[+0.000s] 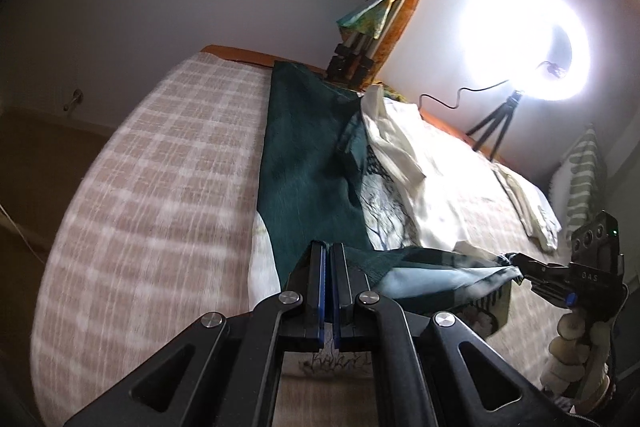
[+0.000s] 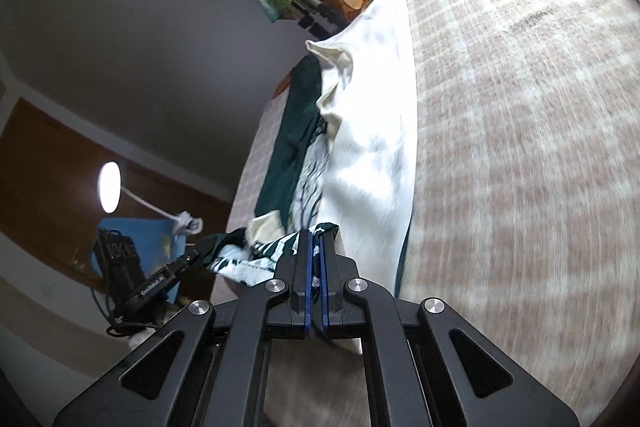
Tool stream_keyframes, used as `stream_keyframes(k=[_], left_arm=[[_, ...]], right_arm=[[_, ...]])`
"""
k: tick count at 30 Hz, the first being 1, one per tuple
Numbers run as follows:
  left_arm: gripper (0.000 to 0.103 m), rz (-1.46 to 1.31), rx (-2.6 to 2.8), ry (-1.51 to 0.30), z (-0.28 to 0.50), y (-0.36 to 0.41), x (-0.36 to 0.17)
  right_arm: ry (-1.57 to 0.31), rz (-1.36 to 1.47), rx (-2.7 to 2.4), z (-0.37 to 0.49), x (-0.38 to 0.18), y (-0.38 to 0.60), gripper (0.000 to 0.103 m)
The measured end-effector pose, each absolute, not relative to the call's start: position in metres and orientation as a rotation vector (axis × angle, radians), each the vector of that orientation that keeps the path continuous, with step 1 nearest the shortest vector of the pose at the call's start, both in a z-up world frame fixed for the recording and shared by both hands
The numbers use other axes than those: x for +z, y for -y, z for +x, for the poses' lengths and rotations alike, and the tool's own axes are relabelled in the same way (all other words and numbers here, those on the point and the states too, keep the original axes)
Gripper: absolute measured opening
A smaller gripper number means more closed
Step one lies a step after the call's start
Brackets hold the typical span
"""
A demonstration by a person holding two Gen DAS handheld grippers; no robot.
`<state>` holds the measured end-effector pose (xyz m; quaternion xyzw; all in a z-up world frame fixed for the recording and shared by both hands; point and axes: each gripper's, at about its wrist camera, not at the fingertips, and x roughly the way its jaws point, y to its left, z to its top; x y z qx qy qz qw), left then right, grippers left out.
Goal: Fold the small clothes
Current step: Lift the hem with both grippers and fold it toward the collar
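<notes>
We have both grippers clamped on one edge of the cloth [image 1: 316, 163]: the left gripper [image 1: 327, 251] pinches a green corner, the right gripper [image 2: 316, 239] the printed corner, fingers fully closed on fabric. The cloth trails ahead across the bed [image 1: 152, 163], its near edge lifted. It looks thin, limp and light, so we judge corner grips best; it will sag between them.

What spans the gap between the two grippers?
The green-and-white garment, its edge stretched between the left gripper and right gripper; clearest in the left wrist view.
</notes>
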<state>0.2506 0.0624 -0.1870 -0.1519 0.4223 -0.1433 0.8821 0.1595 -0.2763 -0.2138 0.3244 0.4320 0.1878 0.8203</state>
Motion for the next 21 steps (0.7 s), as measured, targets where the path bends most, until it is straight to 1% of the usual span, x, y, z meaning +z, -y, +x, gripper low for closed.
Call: stream_keyframes(k=[8,9,10,11,12,15,16,18,21], left_arm=[[0.001,-0.302,-0.273,-0.912,0.271,-0.06,-0.209],[0.012,-0.292,-0.267,-0.909,0.272,-0.061,-0.21],[0.022,-0.288,-0.268,-0.905,0.273,-0.061,-0.21],[0.035,-0.283,-0.263,-0.898,0.272,-0.063,-0.209],[0.037,-0.275,-0.252,-0.877,0.269,-0.065,-0.206],[0.037,-0.235,-0.264,-0.849,0.26,-0.068,-0.199],[0.036,-0.215,-0.27,-0.845,0.256,-0.068,-0.198],[0.03,-0.167,-0.298,-0.856,0.246,-0.065,-0.199],[0.027,-0.129,-0.345,-0.893,0.237,-0.057,-0.207]], right_arm=[[-0.95,0.649,0.378,0.187,-0.227,0.277,0.002],[-0.953,0.64,0.369,0.189,-0.228,0.278,0.002],[-0.954,0.625,0.355,0.19,-0.228,0.278,0.005],[-0.956,0.604,0.339,0.192,-0.228,0.279,0.006],[-0.965,0.583,0.32,0.193,-0.228,0.28,0.006],[-0.965,0.545,0.305,0.192,-0.222,0.284,0.017],[-0.954,0.528,0.309,0.189,-0.219,0.285,0.017],[-0.935,0.481,0.334,0.183,-0.211,0.283,0.017],[-0.93,0.415,0.419,0.174,-0.204,0.269,0.017]])
